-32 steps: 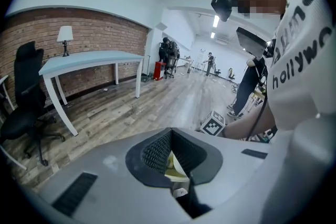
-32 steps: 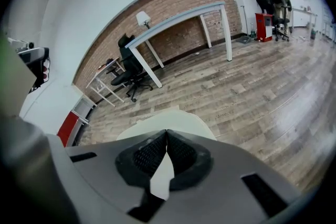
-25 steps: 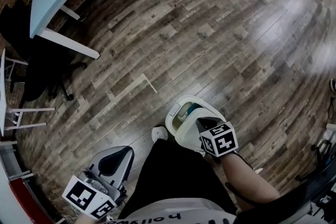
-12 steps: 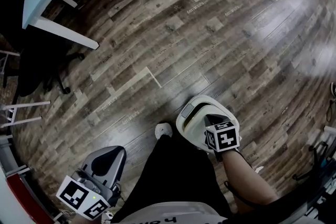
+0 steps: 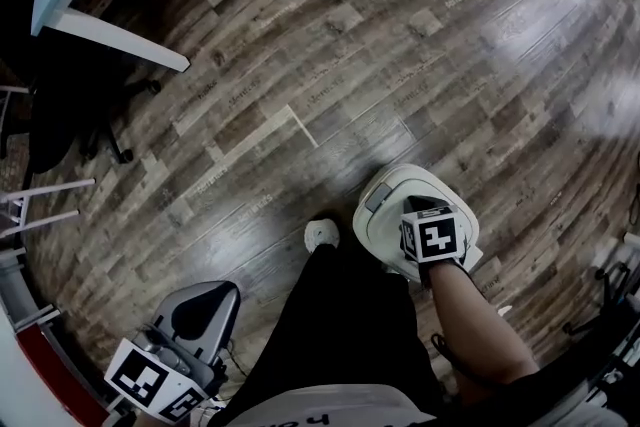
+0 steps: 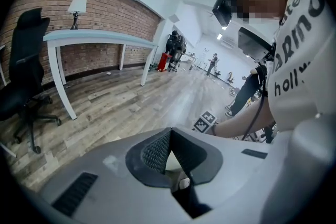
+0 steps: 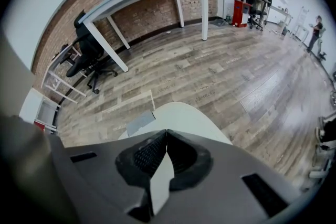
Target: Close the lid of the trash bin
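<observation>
One trash bin is standing on the wood floor beside the person's shoe, its lid lying down flat, hiding the inside. Two grippers: the right gripper is hovering just over that lid, the left gripper well apart, both clenched empty.
</observation>
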`<state>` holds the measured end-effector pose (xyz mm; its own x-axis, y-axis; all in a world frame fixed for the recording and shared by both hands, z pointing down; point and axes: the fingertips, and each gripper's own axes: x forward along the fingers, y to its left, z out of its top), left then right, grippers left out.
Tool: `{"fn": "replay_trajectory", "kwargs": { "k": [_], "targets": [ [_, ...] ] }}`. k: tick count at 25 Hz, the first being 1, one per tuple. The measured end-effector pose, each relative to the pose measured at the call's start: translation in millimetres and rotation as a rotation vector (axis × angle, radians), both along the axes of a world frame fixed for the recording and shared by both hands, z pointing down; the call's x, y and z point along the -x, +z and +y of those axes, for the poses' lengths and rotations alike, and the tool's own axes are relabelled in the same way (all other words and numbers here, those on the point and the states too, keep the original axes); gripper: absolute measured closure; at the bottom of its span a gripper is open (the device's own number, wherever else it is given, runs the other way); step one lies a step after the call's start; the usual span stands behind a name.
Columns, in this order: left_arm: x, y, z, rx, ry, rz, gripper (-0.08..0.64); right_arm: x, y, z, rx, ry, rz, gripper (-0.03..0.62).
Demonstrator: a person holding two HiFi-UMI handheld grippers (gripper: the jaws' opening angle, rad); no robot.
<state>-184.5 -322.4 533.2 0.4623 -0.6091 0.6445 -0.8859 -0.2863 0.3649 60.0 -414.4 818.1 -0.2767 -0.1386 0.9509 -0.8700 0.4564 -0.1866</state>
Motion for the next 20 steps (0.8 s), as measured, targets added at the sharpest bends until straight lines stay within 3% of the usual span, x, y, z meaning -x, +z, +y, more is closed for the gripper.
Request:
{"fn": "replay_trajectory", "kwargs": {
  "k": [10,14,18,20],
  "targets": [
    [17.0,2.5,13.8,0.016,-0.052,0.003,0.554,3.2,11.3,-1.3,-0.02,-0.033,0.091,0.581],
    [15.1,-5.7,17.8,-0.002,-0.062,0.006,0.554,4.8,12.2,-2.1,-0.022,-0.076,0.085,0.581],
    [7.3,-20.8,25.6,-0.024,-0.072,0.005,0.554,0.3,7.6,6.1,0.084,-0.019,-0.002,0.583],
    [-2.9,-29.5,30.5,-0.031,-0.062,0.004,0.554,-12.0,-1.4,13.9,0.125,0.013,-0.002,0.581]
  ]
}}
